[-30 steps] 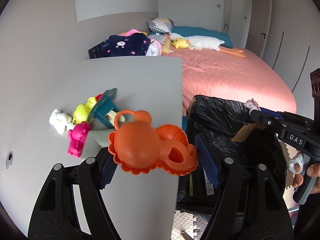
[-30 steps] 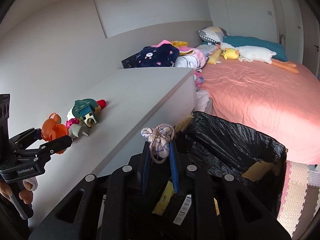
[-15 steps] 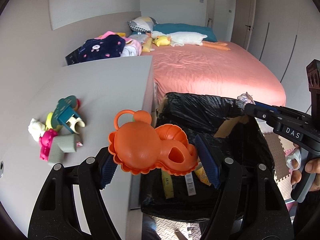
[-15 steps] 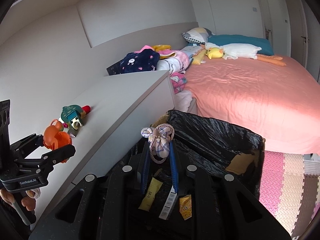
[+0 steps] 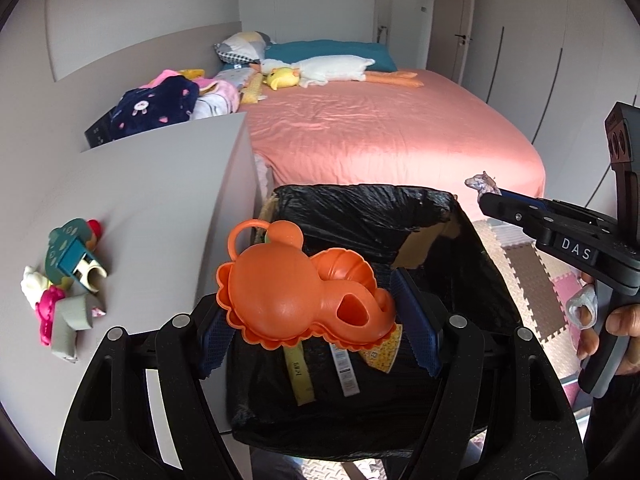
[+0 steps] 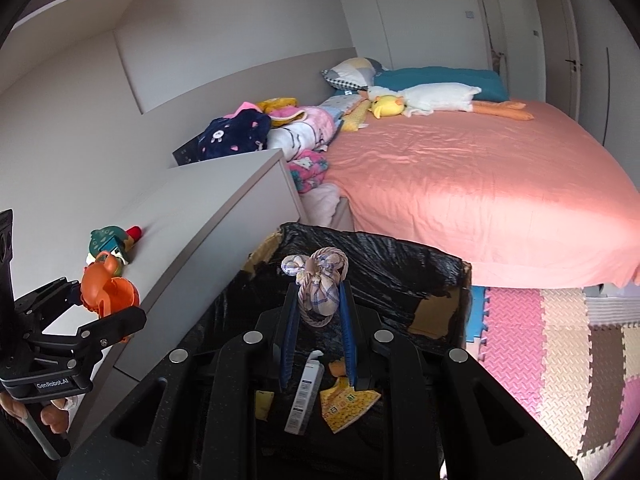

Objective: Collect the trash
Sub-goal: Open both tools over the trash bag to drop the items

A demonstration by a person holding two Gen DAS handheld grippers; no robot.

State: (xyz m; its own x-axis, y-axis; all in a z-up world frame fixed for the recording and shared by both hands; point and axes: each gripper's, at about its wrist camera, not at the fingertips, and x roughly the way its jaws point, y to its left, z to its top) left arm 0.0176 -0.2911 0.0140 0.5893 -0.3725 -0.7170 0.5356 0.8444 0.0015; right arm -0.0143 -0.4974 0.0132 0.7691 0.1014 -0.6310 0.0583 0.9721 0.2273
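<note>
- The left gripper (image 5: 316,312) holds an orange plastic toy (image 5: 296,292) between its two blue pads, which press on the toy's two sides.
- The toy hangs above the near part of the open trash box (image 5: 360,208), which is lined with a black bag.
- The right gripper (image 6: 318,304) is closed tight on a small knotted cloth bundle (image 6: 316,280), white and blue with a rope loop.
- The bundle sticks up above the fingertips and is over the same box.
- Inside the box lie some wrappers (image 6: 346,404) and a narrow white packet (image 6: 306,392).
- The box stands on the floor between a grey cabinet (image 5: 160,200) and a bed (image 5: 380,136) with a pink sheet.
- Small toys (image 5: 68,272) lie on the cabinet top, well apart from both grippers.
</note>
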